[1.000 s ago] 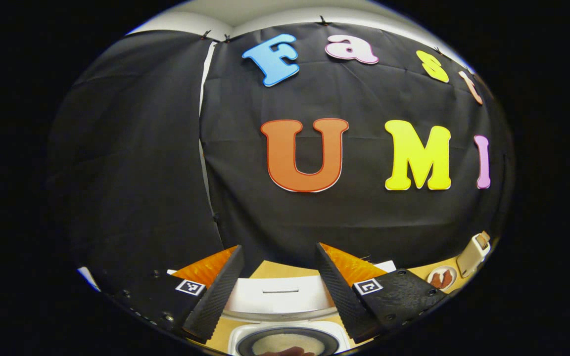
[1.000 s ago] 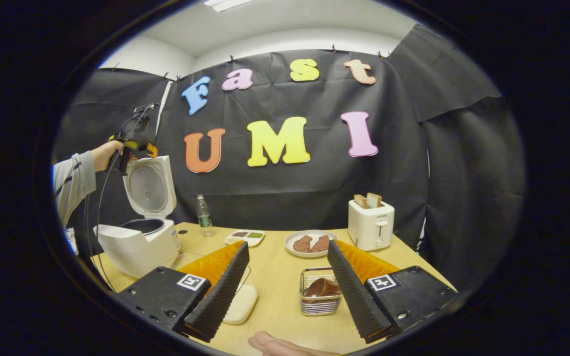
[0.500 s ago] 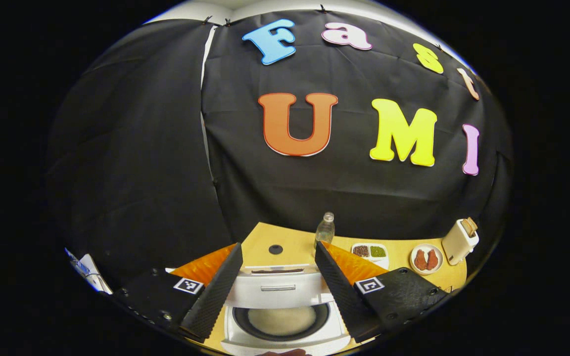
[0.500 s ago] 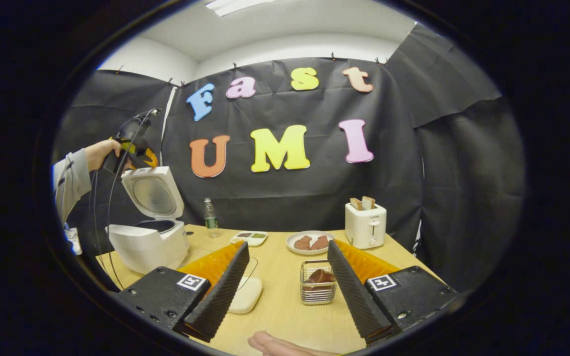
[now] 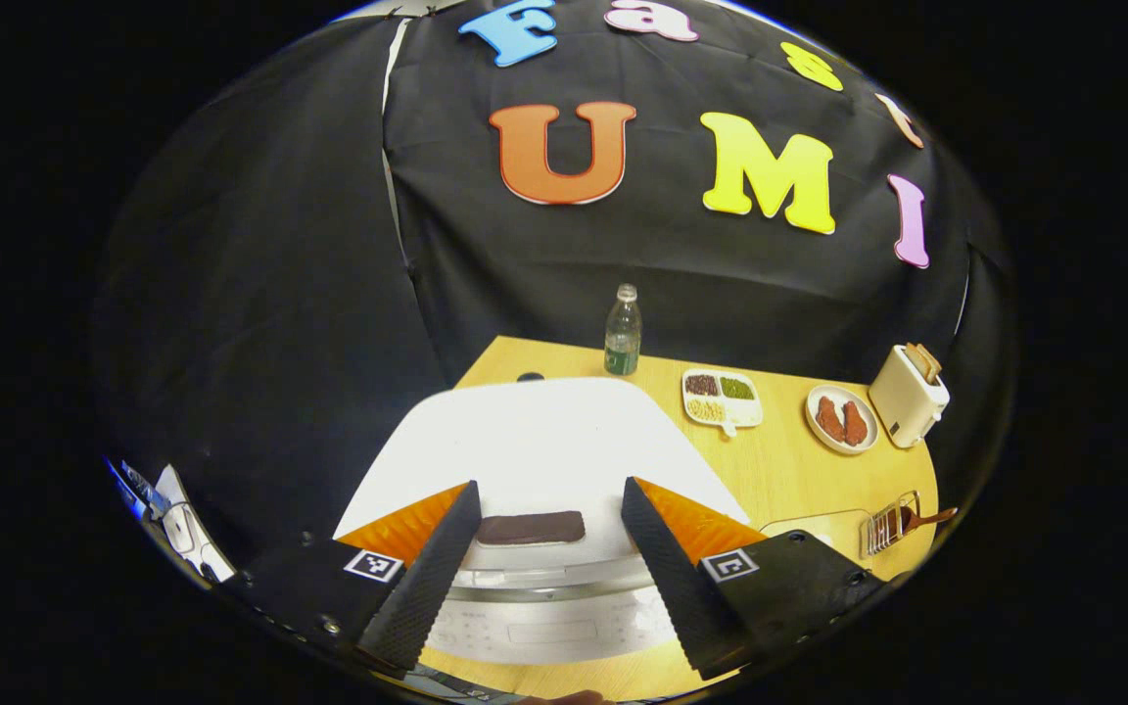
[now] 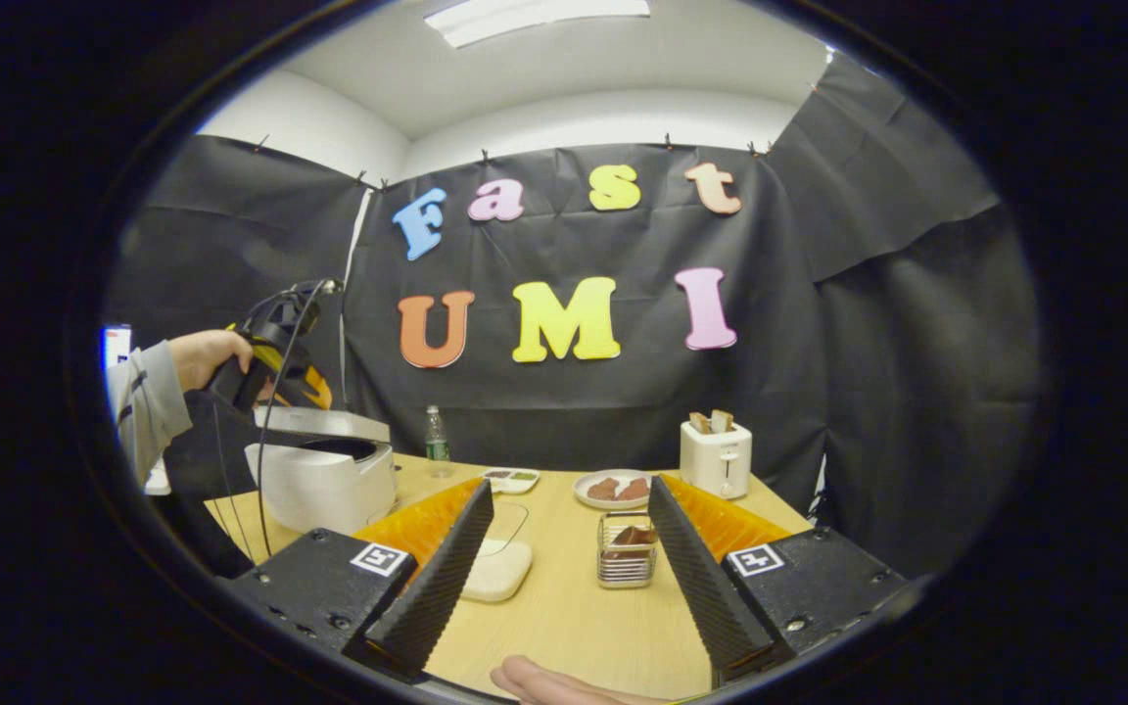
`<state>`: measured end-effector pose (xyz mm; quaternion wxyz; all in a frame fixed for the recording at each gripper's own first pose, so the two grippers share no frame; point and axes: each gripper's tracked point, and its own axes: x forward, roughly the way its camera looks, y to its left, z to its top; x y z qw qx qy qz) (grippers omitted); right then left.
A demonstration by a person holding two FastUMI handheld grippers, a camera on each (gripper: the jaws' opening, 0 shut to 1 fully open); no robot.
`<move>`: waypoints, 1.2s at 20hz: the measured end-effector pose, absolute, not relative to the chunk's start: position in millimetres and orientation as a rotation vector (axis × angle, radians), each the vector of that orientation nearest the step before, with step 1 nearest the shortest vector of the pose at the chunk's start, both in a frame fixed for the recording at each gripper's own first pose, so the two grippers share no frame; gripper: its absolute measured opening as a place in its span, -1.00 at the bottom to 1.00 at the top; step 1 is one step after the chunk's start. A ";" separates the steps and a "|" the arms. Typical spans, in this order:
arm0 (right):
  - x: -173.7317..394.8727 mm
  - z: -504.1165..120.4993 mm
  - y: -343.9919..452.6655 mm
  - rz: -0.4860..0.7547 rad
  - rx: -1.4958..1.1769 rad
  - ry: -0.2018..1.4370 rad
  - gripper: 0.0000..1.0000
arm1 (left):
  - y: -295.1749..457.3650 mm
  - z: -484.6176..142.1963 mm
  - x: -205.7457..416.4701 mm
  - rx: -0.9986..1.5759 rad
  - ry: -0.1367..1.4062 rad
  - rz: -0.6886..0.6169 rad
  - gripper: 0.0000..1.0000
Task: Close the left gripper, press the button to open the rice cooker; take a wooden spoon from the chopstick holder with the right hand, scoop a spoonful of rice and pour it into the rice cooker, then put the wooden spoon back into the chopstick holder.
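The white rice cooker (image 6: pixel 324 485) stands at the table's left, its lid (image 6: pixel 324 423) lowered almost flat with a dark gap still showing under it. A hand holds my left gripper (image 6: pixel 307 394) on top of that lid. In the left gripper view the lid (image 5: pixel 544 441) lies just under my left gripper (image 5: pixel 546 490), whose fingers stand open over the dark latch strip (image 5: pixel 531 528). My right gripper (image 6: pixel 570 487) hangs open and empty above the table. Ahead of it is the wire chopstick holder (image 6: pixel 626 566) with the wooden spoon (image 6: pixel 634 537) inside.
A shallow clear dish with white contents (image 6: pixel 497 573) lies between cooker and holder. Along the back stand a water bottle (image 5: pixel 622 333), a divided snack tray (image 5: pixel 721 397), a plate of meat (image 5: pixel 840 419) and a toaster (image 5: pixel 907 392). A fingertip (image 6: pixel 554 682) shows near the front edge.
The cooker lid has swung down from upright to nearly flat, with my left gripper going down with it. My right gripper stayed open and drew back a little.
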<state>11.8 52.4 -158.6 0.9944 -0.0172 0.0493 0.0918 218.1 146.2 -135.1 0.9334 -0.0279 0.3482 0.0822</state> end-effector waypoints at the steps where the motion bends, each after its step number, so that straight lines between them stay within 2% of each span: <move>1: 8.9 -153.9 51.6 0.179 -0.043 0.083 1.00 | 146.6 -150.4 212.9 -0.062 0.745 0.171 0.92; 3: 4.1 -148.3 53.3 0.178 -0.050 0.064 1.00 | 143.5 -177.0 201.1 -0.067 0.818 0.172 0.97; 4: 2.1 -149.0 57.0 0.185 -0.050 0.063 1.00 | 146.4 -172.2 217.8 -0.057 0.737 0.175 0.98; 5: 0.6 -151.4 61.1 0.197 -0.050 0.069 1.00 | 144.7 -179.1 215.2 -0.083 0.774 0.182 1.00; 6: 1.7 -154.0 63.1 0.205 -0.045 0.077 1.00 | 147.1 -173.6 219.6 -0.083 0.710 0.184 1.00; 15: 10.0 -156.6 53.9 0.165 -0.041 0.093 1.00 | 149.4 -156.6 209.4 -0.074 0.652 0.175 0.86; 20: 14.4 -153.2 47.2 0.138 -0.049 0.090 1.00 | 113.4 -98.5 181.4 -0.043 0.466 0.119 0.85; 24: 13.7 -147.0 38.6 0.107 -0.048 0.085 1.00 | 83.3 -63.7 135.3 -0.031 0.326 0.083 0.88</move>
